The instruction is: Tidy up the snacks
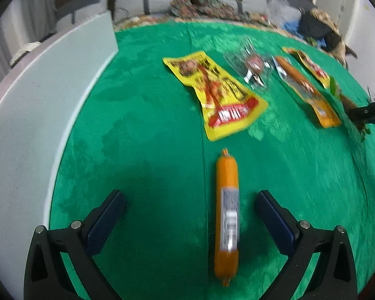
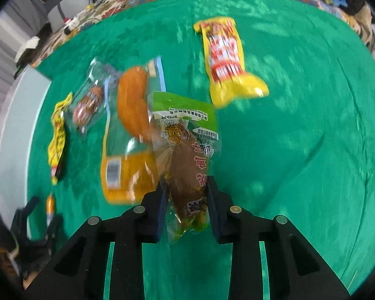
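While the right gripper (image 2: 186, 187) is clamping the green packet (image 2: 185, 147), the left gripper (image 1: 190, 207) is hovering open. Its jaws are straddling the orange sausage (image 1: 226, 215) (long axis running straight ahead between them).

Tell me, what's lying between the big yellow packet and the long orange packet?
A small clear packet with a reddish-brown snack inside lies between the big yellow packet and the long orange packet. The left wrist view shows it best.

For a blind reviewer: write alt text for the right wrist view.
The right gripper is shut on a green-topped snack packet above a green cloth. A yellow packet lies beyond; orange packets lie left.
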Available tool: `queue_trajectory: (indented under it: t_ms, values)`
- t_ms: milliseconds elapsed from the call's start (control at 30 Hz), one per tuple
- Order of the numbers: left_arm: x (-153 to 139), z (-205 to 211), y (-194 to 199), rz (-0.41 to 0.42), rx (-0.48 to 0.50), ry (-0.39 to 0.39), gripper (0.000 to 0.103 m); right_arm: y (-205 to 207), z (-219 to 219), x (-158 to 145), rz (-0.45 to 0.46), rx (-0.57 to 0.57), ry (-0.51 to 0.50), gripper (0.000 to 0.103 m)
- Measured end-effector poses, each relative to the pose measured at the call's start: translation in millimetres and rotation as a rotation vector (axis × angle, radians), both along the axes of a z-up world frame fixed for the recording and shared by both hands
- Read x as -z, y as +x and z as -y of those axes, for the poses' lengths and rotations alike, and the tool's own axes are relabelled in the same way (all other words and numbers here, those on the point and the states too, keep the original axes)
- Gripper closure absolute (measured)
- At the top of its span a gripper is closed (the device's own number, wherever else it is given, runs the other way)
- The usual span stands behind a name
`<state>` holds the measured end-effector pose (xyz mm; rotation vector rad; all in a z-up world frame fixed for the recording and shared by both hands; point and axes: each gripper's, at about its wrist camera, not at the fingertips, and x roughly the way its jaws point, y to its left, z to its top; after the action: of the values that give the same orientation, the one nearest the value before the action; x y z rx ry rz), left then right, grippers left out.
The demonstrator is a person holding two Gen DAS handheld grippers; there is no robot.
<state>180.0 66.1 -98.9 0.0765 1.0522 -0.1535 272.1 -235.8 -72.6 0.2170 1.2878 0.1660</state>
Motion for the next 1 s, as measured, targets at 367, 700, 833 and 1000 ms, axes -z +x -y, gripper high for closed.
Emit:
queue_trajectory:
  t_ms: [367, 700, 833, 1000]
  values:
    - [-8, 24, -25, -0.053, 0.202, 0.016, 0.024, -55, 59, -6, -0.033, 0.105, 0.298, 0.073]
    - [-16, 27, -13, -0.060, 0.131, -0.026, 0.089, -94, 48, -19, 0.013, 0.116, 0.510, 0.073]
    - [-28, 9, -27, -0.042, 0.075, -0.149, 0.089, -99, 38, -23, 0.028, 0.120, 0.594, 0.073]
    - [-60, -10, -42, 0.010, 0.021, -0.289, 0.089, -94, 20, -30, 0.040, 0.087, 0.589, 0.073]
